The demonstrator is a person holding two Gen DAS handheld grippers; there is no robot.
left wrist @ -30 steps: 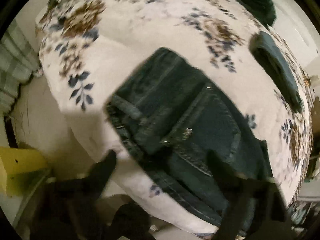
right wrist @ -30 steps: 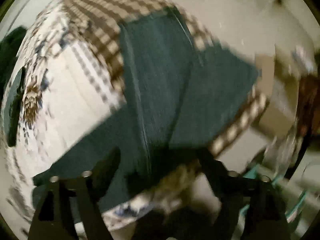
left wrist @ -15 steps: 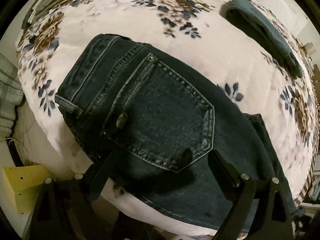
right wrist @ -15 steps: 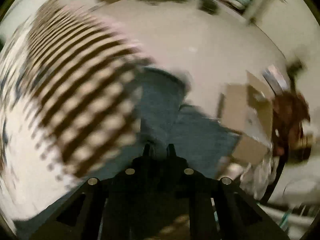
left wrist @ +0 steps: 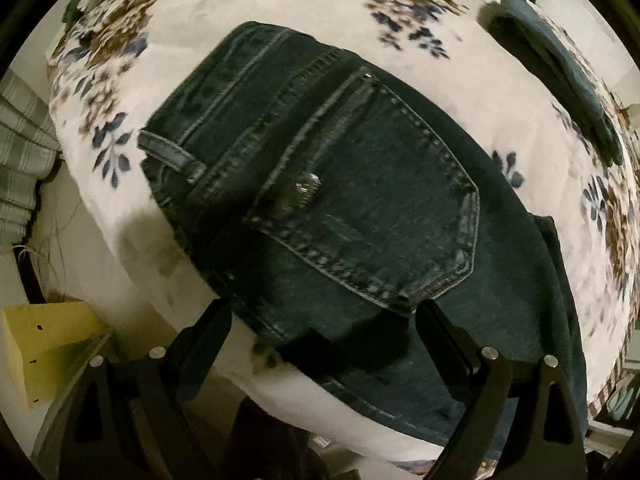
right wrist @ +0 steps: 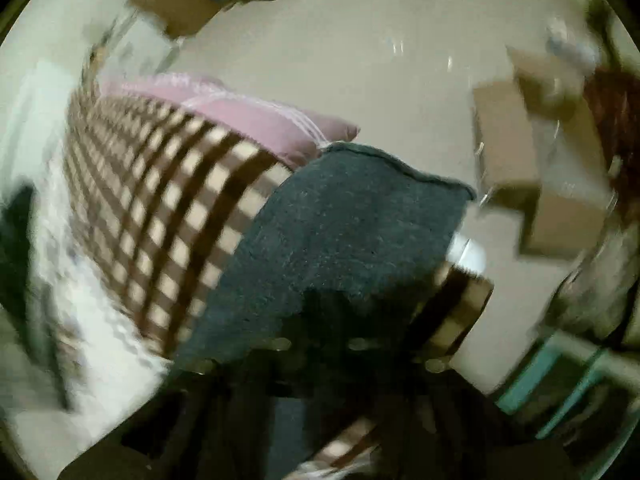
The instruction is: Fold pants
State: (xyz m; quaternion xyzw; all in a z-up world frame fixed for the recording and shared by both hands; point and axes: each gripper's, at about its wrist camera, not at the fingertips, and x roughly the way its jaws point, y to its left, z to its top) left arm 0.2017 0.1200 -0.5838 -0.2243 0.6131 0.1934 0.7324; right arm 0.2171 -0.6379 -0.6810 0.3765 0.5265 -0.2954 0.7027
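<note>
One pair of dark blue denim pants (left wrist: 360, 208) lies diagonally, waistband upper-left (pocket up); left gripper (left wrist: 324, 312) gapes empty above, right gripper (right wrist: 320, 344) pinches its leg.

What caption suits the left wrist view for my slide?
Open left hand-held gripper above dark jeans on a floral bedspread.

Pants (left wrist: 360, 200): dark blue denim, paler blue stitching on seams and pocket. Bedspread (left wrist: 280, 4): cream, brown and navy floral print. Blanket (right wrist: 168, 200): brown and cream check. Pillow (right wrist: 256, 120): pink. Box (left wrist: 44, 344): yellow. Cardboard boxes (right wrist: 532, 168): tan. Floor (right wrist: 360, 60): pale cream.
</note>
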